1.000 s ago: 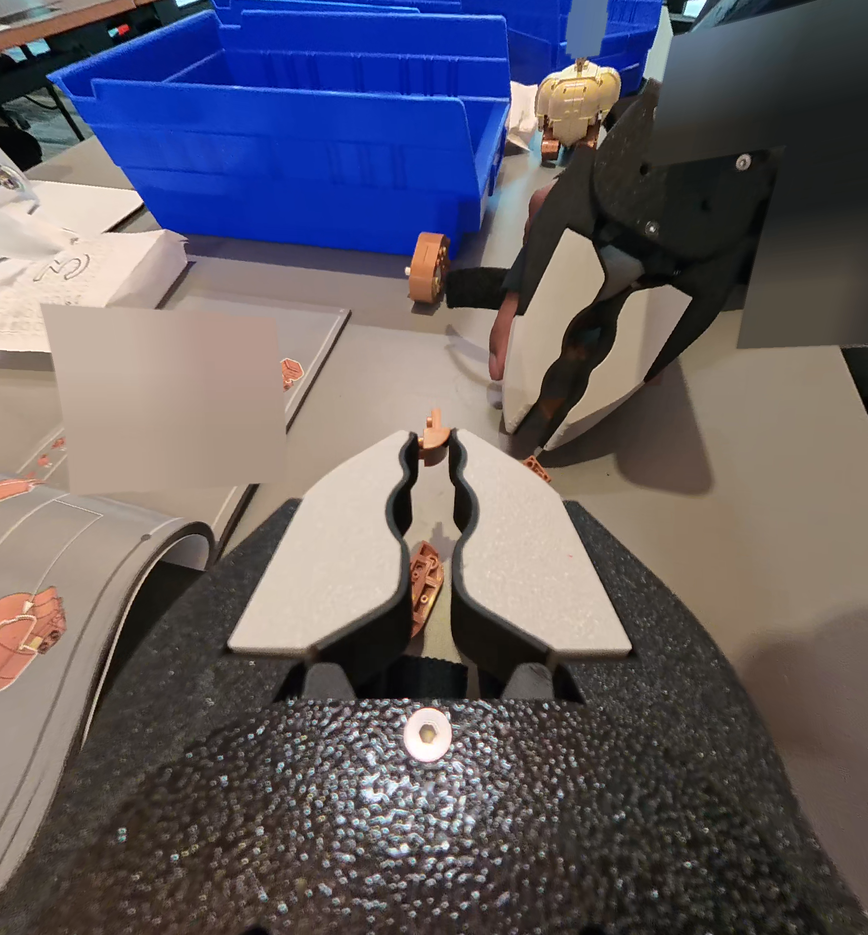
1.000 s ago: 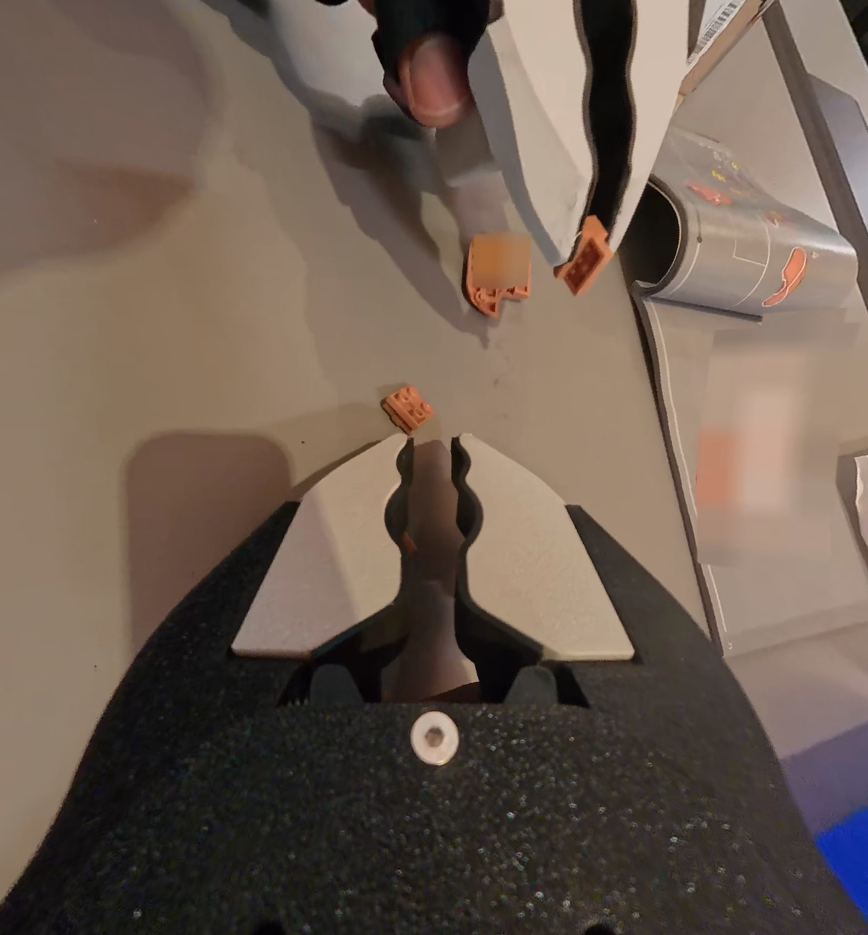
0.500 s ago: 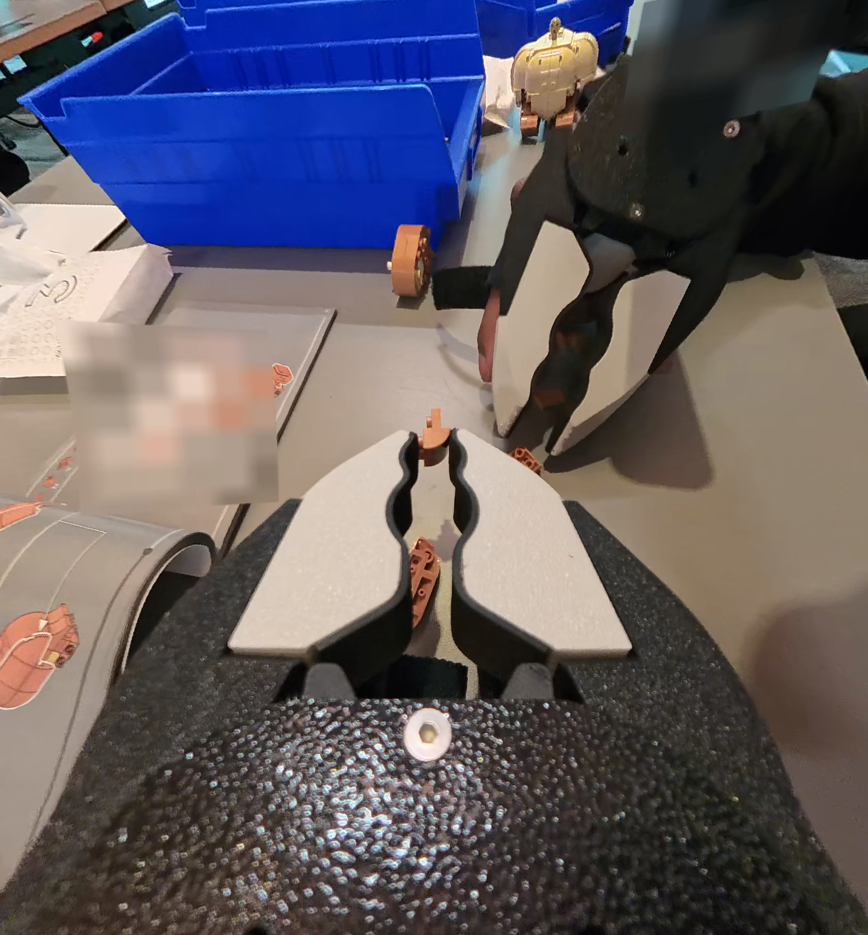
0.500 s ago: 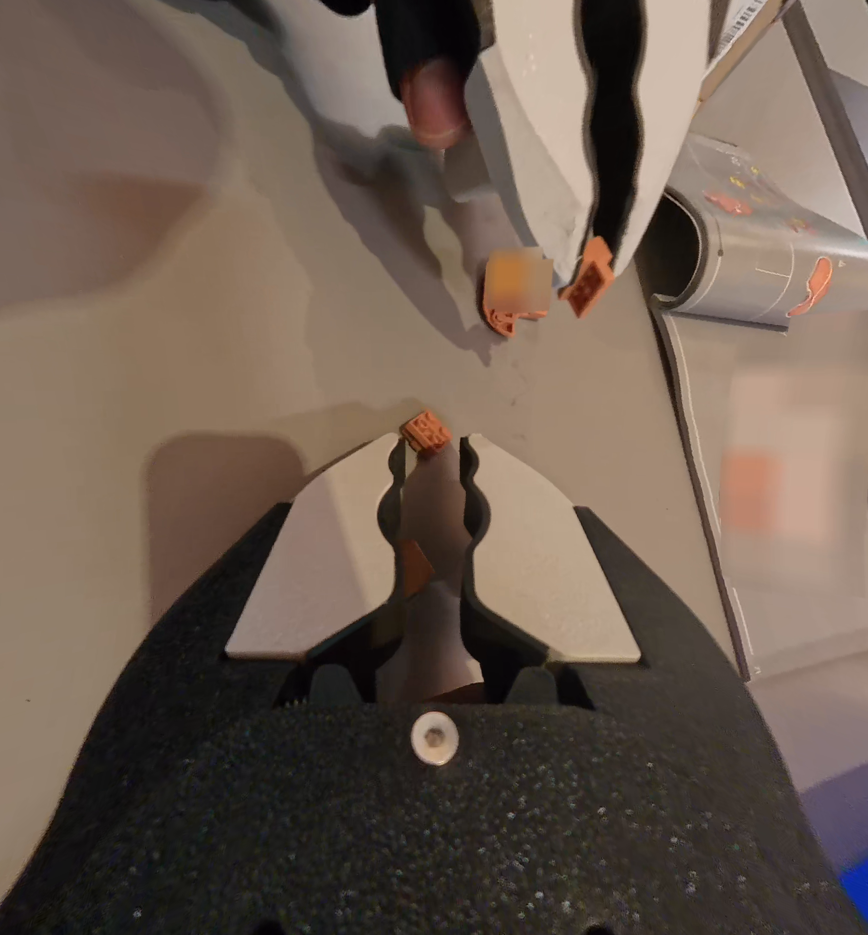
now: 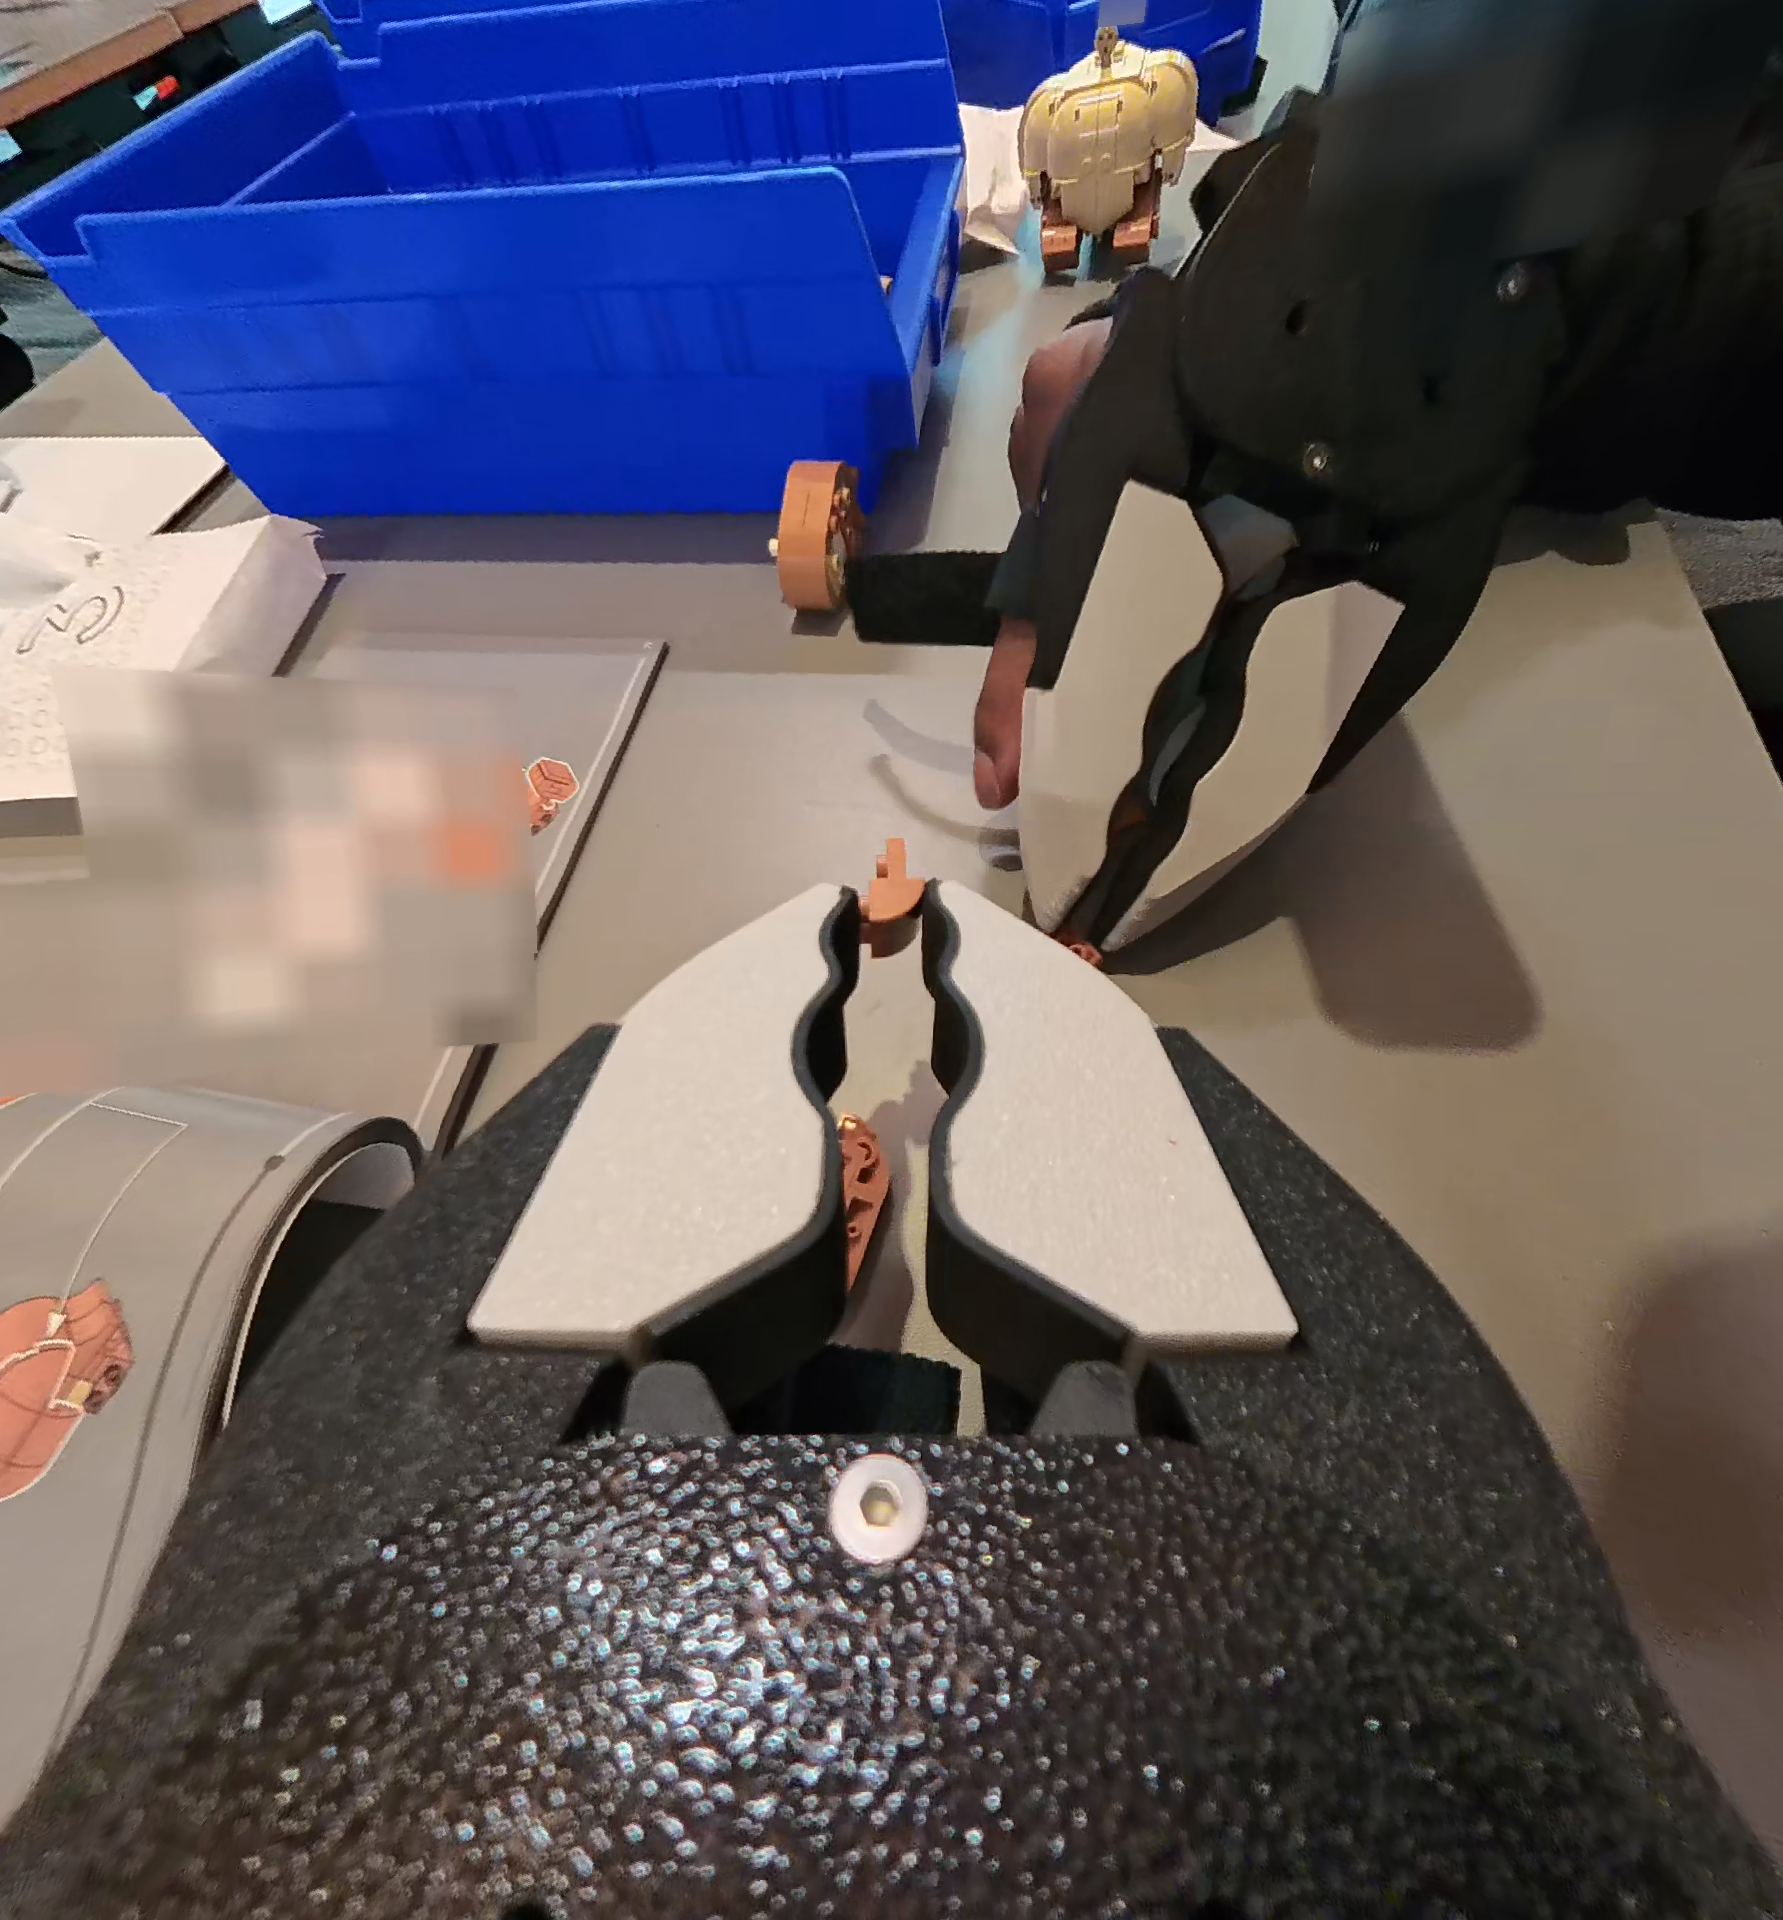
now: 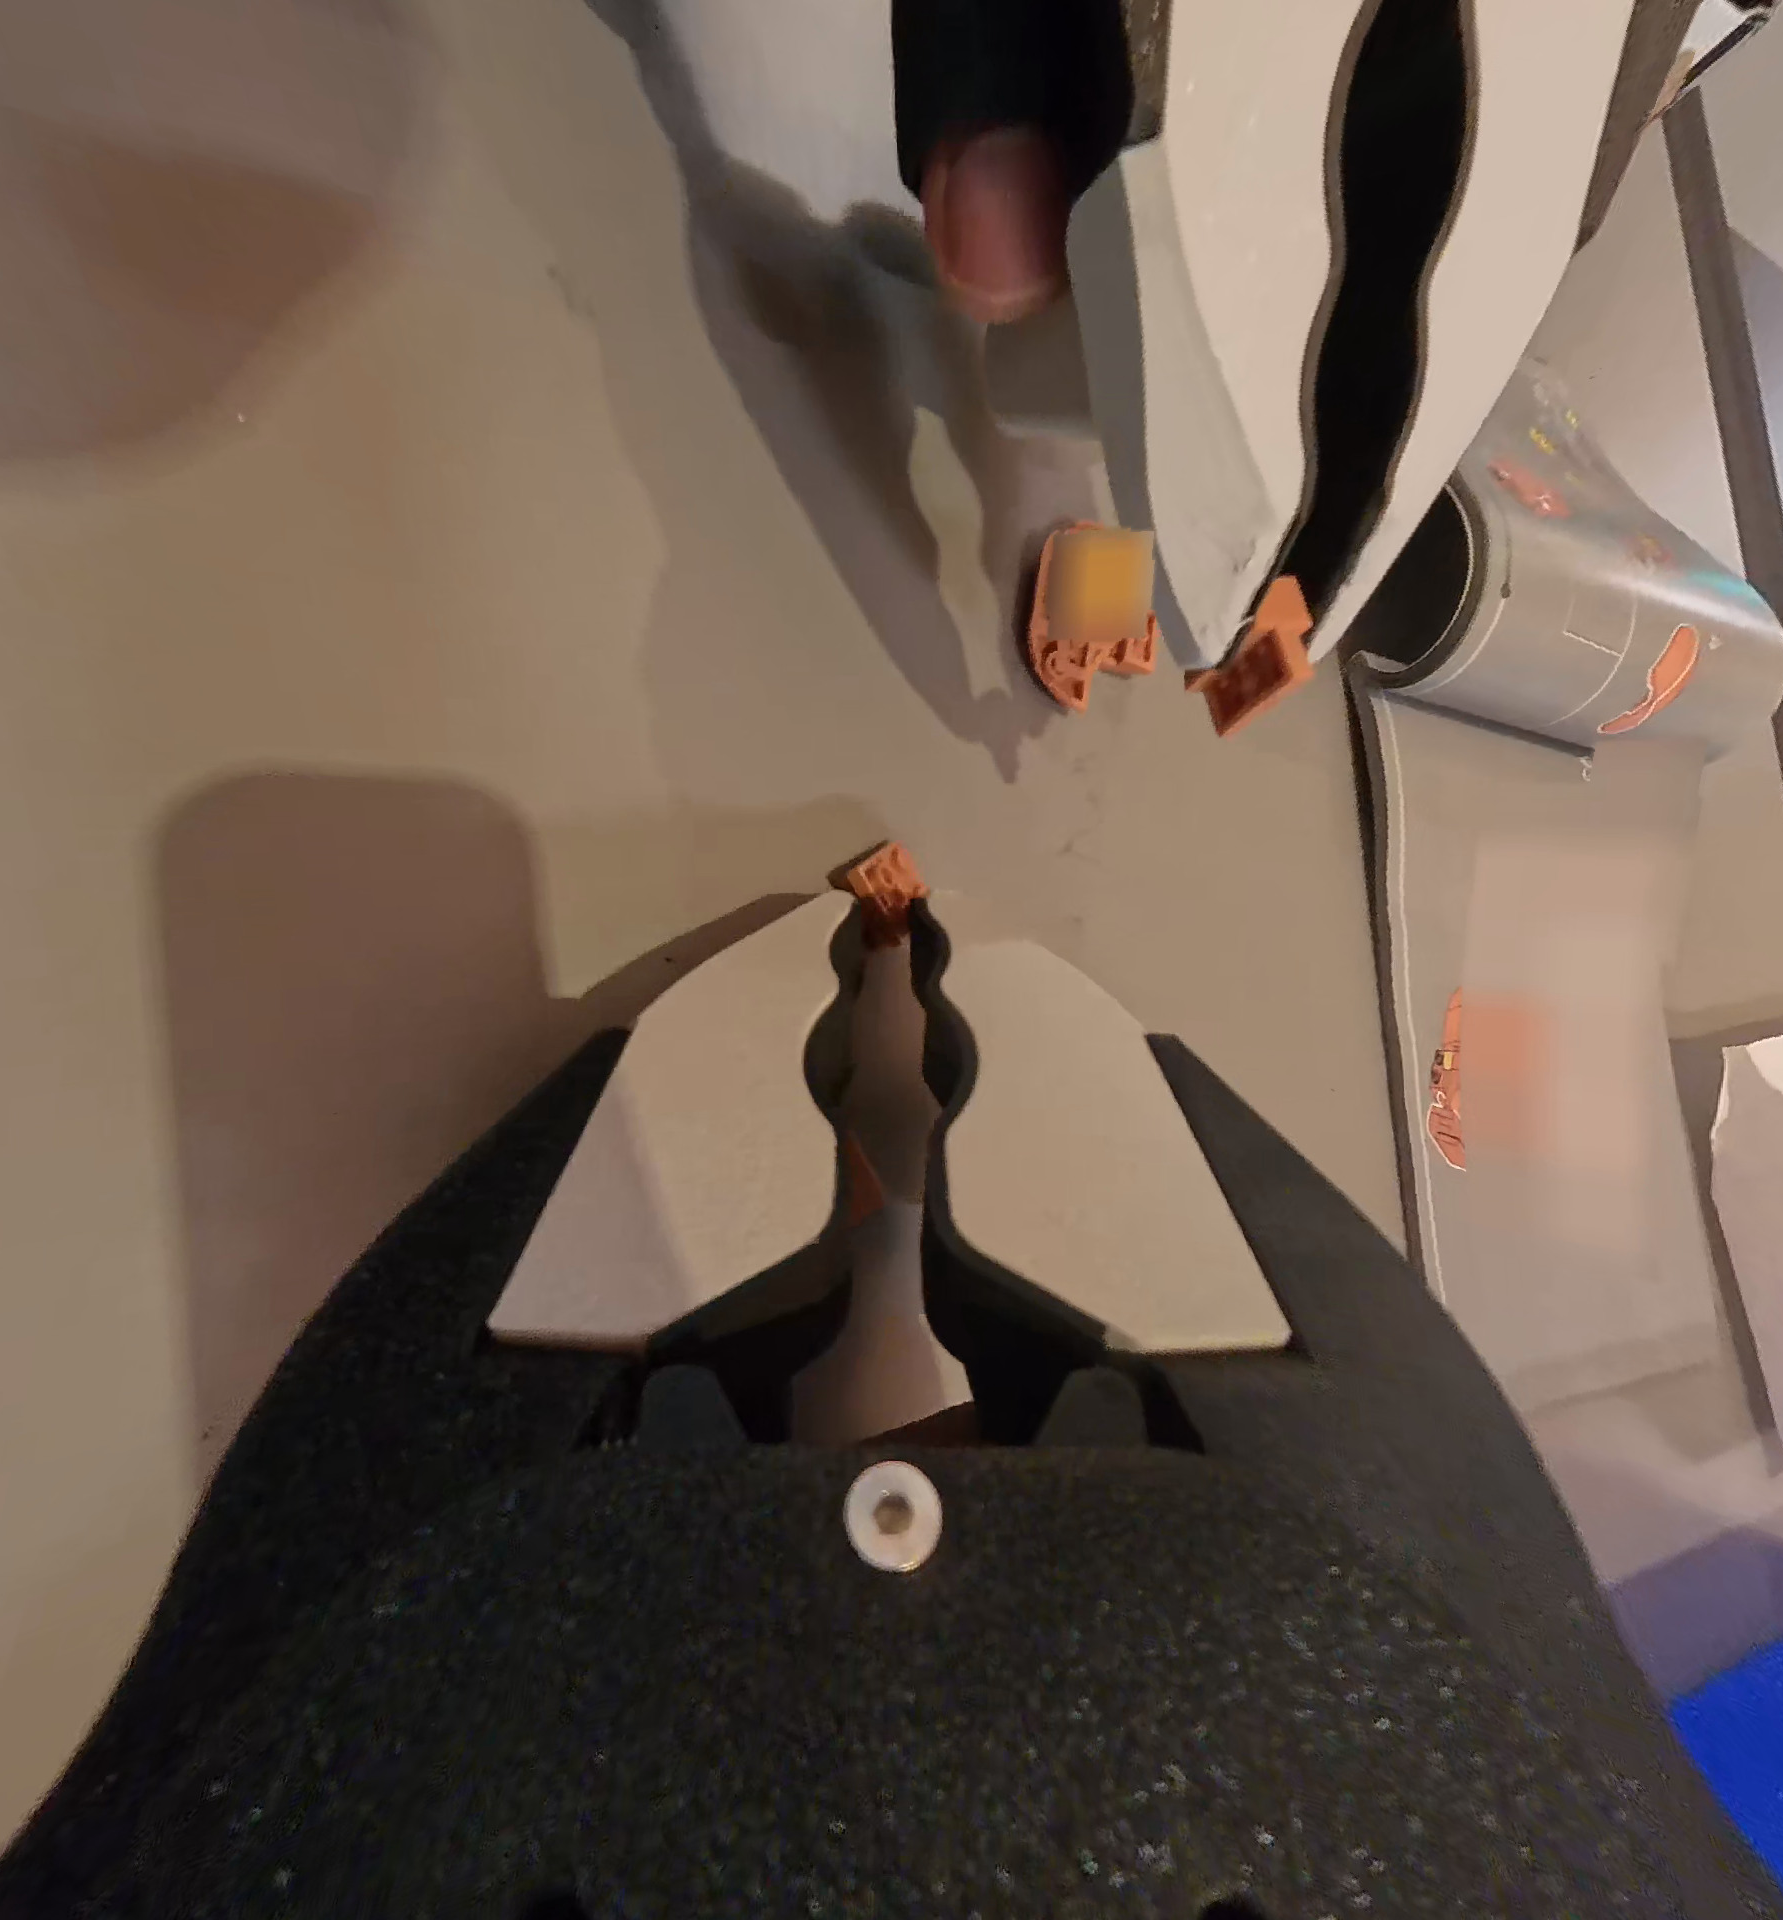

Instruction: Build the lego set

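In the left wrist view my left gripper is shut on a small brown brick piece, held just above the grey table. The right wrist view shows this brick pinched at the left gripper's tips. My right gripper points down at the table, shut on a small orange-brown brick that lies at the table surface. The left wrist view shows its tips on that brick. A larger brown curved piece lies on the table beside the left gripper, also seen under its fingers.
Blue bins stand at the back left, with a brown wheel-like part beside them. A tan and brown model stands behind. A curled picture booklet and a white paper bag lie at left. A person's finger rests by the right gripper. My hands' fingertips stand some 7 centimetres from each other.
My right gripper moved forward onto the small orange-brown brick, opened wider around it, then closed on it. My left gripper kept its hold on its brick and hardly moved.
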